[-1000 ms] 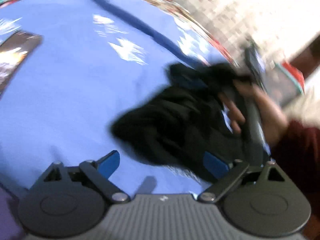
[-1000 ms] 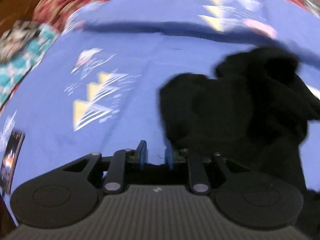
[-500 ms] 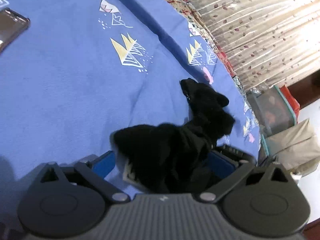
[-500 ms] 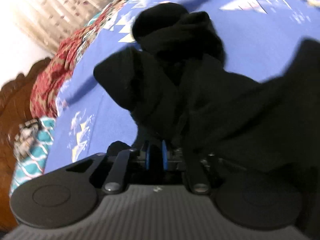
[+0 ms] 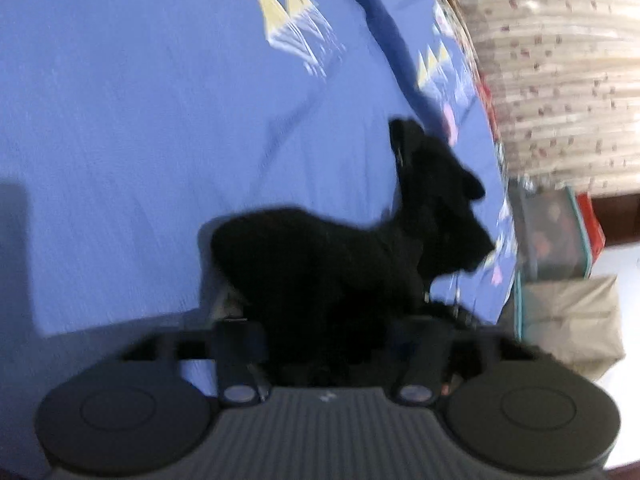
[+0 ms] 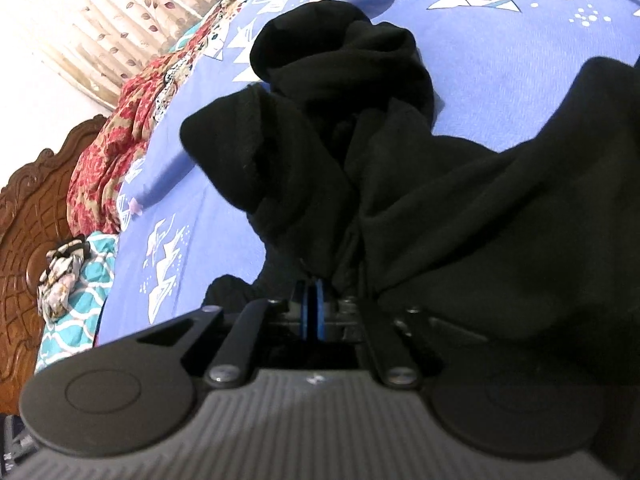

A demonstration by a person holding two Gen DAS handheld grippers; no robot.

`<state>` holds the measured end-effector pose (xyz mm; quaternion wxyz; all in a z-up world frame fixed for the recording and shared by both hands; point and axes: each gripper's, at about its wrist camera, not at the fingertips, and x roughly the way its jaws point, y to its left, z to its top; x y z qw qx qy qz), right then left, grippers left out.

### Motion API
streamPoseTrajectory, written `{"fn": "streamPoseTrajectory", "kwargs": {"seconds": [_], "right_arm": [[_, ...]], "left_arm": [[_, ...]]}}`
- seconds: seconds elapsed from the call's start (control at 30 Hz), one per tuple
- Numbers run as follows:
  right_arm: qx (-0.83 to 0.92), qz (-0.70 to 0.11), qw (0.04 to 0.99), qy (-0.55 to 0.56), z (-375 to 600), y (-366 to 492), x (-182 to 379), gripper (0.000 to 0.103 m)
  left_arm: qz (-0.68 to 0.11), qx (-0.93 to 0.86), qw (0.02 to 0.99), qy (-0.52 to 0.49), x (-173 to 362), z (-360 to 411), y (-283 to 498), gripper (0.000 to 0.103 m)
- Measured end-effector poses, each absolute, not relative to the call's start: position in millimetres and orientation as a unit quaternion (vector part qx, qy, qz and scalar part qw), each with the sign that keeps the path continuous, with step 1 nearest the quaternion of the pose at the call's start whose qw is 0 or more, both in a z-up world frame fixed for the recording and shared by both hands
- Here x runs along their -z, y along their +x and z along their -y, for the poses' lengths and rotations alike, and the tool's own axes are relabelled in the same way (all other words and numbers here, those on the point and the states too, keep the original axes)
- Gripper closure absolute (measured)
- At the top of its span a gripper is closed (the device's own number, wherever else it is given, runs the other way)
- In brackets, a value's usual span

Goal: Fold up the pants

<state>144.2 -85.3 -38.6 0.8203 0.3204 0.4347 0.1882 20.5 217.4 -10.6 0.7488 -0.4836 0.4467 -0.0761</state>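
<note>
**Black pants bunched on the blue bedspread, one gripper pinching cloth**

The right wrist view is sharp and shows what the left one does not: the right gripper (image 6: 313,305) has its blue pads pressed together on a gather of the black pants (image 6: 360,168), the cloth rising straight out of the pinch. Ahead of that gripper the pants heap up in rumpled folds, with a rounded lump farthest off and a broad dark sweep running out to its right. Off to its left stand a carved wooden headboard (image 6: 28,240), a red patterned cloth (image 6: 108,160) and a teal patterned cloth (image 6: 76,312); a leaf-print curtain (image 6: 120,20) hangs beyond.

The left wrist view is blurred. There the pants (image 5: 340,256) lie as one dark mass directly ahead of the left gripper (image 5: 324,340), the near part of the cloth sitting between its fingers, which stand apart; whether they press the cloth I cannot tell. A narrower part of the pants stretches away ahead and to the right. The blue bedspread (image 5: 140,120) with its yellow and white triangle prints fills the space ahead and to the left. To the right of this gripper, past the bed's edge, are a clear storage box (image 5: 556,236) and a tan bag (image 5: 572,320), with the same curtain (image 5: 560,60) above them.
</note>
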Motion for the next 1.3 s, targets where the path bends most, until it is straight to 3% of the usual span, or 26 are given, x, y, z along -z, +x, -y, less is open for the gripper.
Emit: {"fn": "streamPoseTrajectory", "kwargs": {"seconds": [0.07, 0.23, 0.27, 0.3, 0.33, 0.37, 0.47, 0.67, 0.83, 0.93, 1.07, 1.1, 1.2, 1.3], "right_arm": [[-0.189, -0.436, 0.822, 0.314, 85.5, 143.2, 36.6, 0.098], [-0.191, -0.438, 0.834, 0.275, 87.4, 140.9, 22.5, 0.093], [-0.189, -0.438, 0.839, 0.263, 88.5, 139.2, 17.9, 0.087], [-0.183, -0.436, 0.845, 0.248, 89.7, 136.9, 11.9, 0.066], [-0.173, -0.433, 0.853, 0.234, 90.5, 134.2, 5.0, 0.055], [-0.171, -0.423, 0.863, 0.219, 92.1, 131.6, -2.5, 0.049], [-0.189, -0.392, 0.887, 0.157, 85.7, 127.2, -31.8, 0.049], [-0.251, -0.375, 0.892, 0.007, 21.2, 135.5, -72.2, 0.034], [-0.324, -0.408, 0.831, -0.194, -53.3, 127.4, -48.6, 0.024], [-0.304, -0.409, 0.792, -0.337, -82.7, 117.8, -14.6, 0.024], [-0.268, -0.423, 0.771, -0.393, -75.8, 129.1, 16.4, 0.029], [-0.265, -0.435, 0.776, -0.372, -69.1, 138.1, 14.8, 0.044], [-0.253, -0.471, 0.802, -0.268, -46.9, 161.6, -0.4, 0.073], [-0.273, -0.499, 0.817, -0.090, -15.3, 187.2, -25.1, 0.081]], "left_arm": [[-0.439, 0.084, 0.781, -0.437, -4.2, -200.3, 10.4, 0.076], [-0.437, 0.127, 0.864, -0.214, -47.1, -125.9, -13.9, 0.077], [-0.437, 0.132, 0.874, -0.167, -51.3, -108.8, -19.0, 0.077], [-0.434, 0.139, 0.881, -0.125, -53.2, -94.1, -25.9, 0.077], [-0.428, 0.148, 0.888, -0.079, -54.4, -76.6, -32.9, 0.077], [-0.421, 0.156, 0.892, -0.046, -54.5, -63.2, -39.5, 0.077], [-0.396, 0.177, 0.900, 0.051, -51.9, -24.6, -56.7, 0.077], [-0.373, 0.187, 0.900, 0.123, -45.1, 2.1, -65.3, 0.077], [-0.369, 0.184, 0.902, 0.129, -44.4, 3.2, -65.1, 0.077], [-0.367, 0.183, 0.903, 0.133, -44.1, 4.3, -64.4, 0.076], [-0.360, 0.191, 0.903, 0.139, -41.4, 9.6, -78.2, 0.076], [-0.359, 0.189, 0.904, 0.138, -42.5, 9.8, -77.4, 0.076], [-0.362, 0.186, 0.906, 0.118, -43.2, -3.1, -80.0, 0.076], [-0.356, 0.173, 0.914, 0.093, -50.0, -17.5, -81.1, 0.076]]}}
